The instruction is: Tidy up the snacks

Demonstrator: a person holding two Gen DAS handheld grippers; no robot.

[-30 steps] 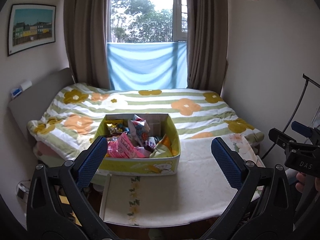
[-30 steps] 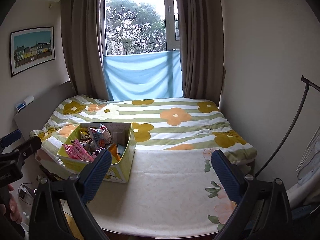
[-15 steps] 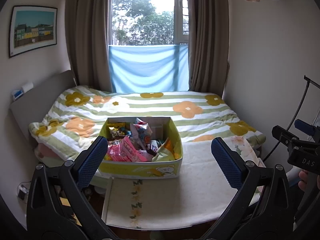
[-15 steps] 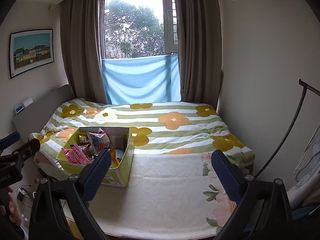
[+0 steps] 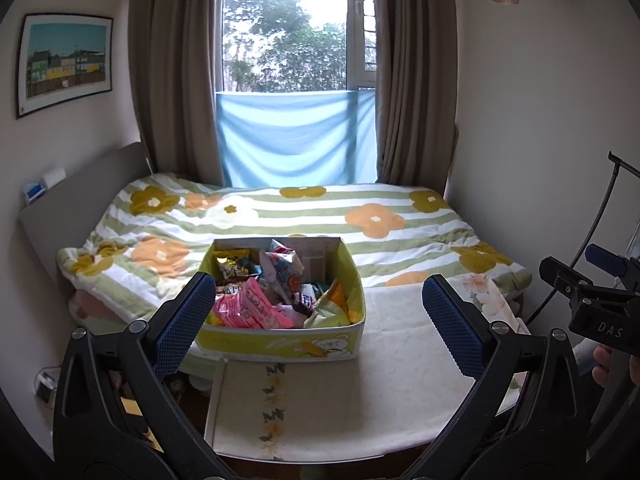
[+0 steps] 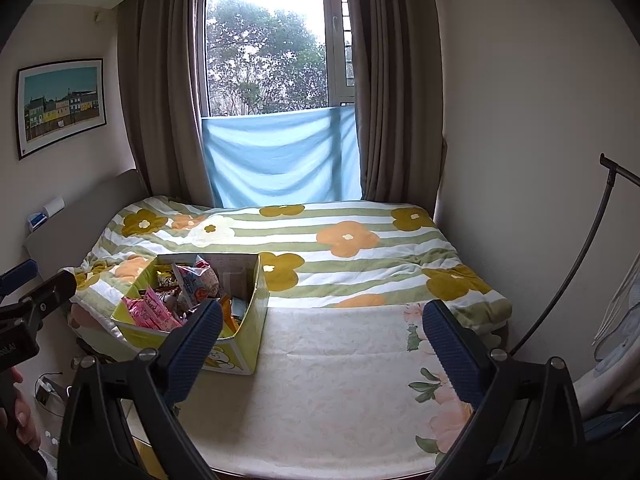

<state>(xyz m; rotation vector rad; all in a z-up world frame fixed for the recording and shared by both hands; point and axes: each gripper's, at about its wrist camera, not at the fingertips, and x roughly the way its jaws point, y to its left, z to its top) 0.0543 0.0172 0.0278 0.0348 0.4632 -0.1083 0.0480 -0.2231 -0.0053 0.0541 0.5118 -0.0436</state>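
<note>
A yellow-green cardboard box (image 5: 280,342) full of snack packets (image 5: 276,288) stands at the near edge of the bed, on a cream cloth. It also shows in the right wrist view (image 6: 240,344), at left. A pink packet (image 5: 250,312) lies at its front. My left gripper (image 5: 320,320) is open and empty, held back from the box and above the cloth. My right gripper (image 6: 322,338) is open and empty, to the right of the box over the cream cloth (image 6: 340,380).
A bed with a green-striped flower quilt (image 5: 320,216) fills the room up to the curtained window (image 5: 296,40). A wall stands close on the right, with a black stand (image 6: 580,256) beside it. A headboard (image 5: 80,200) is at left.
Both grippers have risen and pulled back slightly; the box and bed sit lower in both views. Both stay open and empty.
</note>
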